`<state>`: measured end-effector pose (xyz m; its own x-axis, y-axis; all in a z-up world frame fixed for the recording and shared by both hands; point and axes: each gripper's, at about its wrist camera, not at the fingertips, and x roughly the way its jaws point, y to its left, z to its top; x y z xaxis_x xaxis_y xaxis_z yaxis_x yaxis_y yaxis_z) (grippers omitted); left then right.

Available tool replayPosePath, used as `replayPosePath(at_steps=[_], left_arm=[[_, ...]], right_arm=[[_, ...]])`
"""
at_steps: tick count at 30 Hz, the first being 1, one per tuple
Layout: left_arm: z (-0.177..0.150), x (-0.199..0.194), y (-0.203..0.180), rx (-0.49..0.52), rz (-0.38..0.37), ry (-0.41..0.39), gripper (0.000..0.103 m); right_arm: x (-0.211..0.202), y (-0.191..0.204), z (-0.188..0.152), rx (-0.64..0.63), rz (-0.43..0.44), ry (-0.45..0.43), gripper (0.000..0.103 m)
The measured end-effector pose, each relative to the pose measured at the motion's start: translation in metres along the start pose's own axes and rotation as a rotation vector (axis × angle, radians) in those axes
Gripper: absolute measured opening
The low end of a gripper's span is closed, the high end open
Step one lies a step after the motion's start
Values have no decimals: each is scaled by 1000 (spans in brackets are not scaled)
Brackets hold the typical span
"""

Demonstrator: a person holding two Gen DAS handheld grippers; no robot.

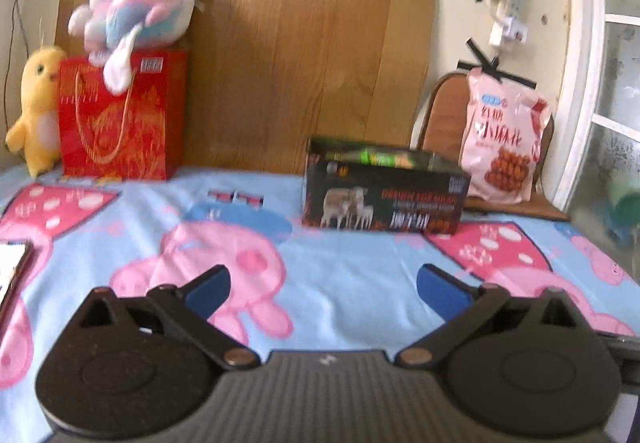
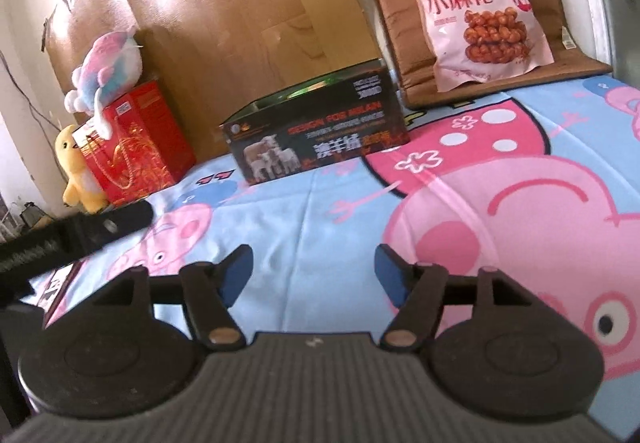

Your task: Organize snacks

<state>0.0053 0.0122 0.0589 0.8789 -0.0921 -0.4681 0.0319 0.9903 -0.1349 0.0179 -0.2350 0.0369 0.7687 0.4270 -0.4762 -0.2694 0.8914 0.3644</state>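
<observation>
Jaws are standing spread and empty on both the left gripper (image 1: 322, 289) and right gripper (image 2: 314, 275), apparently approaching; next, reaching the snack bag (image 2: 472, 7) leaning on the cushion (image 2: 400, 7) beside the open box (image 2: 320, 131).

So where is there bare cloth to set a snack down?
Free: the cartoon cloth between both open grippers and the black box, and between that box and the red gift bag. Crowded: the far right, where the pink snack bag fills the brown cushion.

Black box (image 1: 384, 191) contents mostly hidden behind its wall; only green strip shows. Box print blurred. Flat object (image 1: 14, 271) cut off at left edge. Yellow chick plush (image 2: 78, 171) partly behind red gift bag (image 2: 136, 147).
</observation>
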Motion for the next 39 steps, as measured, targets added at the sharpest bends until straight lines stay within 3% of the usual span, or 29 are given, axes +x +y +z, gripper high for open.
replayPosePath(at_steps=[4, 11, 17, 23, 31, 39], left_arm=[[-1, -7, 6, -18, 32, 5, 103], [6, -17, -3, 78, 116, -8, 103], [8, -19, -9, 115, 142, -4, 103], [4, -18, -19, 194, 257, -27, 103], [0, -13, -30, 246, 265, 28, 103], [-3, -5, -33, 230, 221, 145, 103]], right_arm=[[-4, 10, 1, -4, 11, 8, 76], [-21, 10, 7, 37, 6, -29, 90], [-24, 3, 5, 76, -7, -16, 91], [-25, -2, 3, 124, 1, -1, 91], [-28, 0, -1, 116, 24, 8, 92], [-32, -4, -3, 133, 36, 6, 92]])
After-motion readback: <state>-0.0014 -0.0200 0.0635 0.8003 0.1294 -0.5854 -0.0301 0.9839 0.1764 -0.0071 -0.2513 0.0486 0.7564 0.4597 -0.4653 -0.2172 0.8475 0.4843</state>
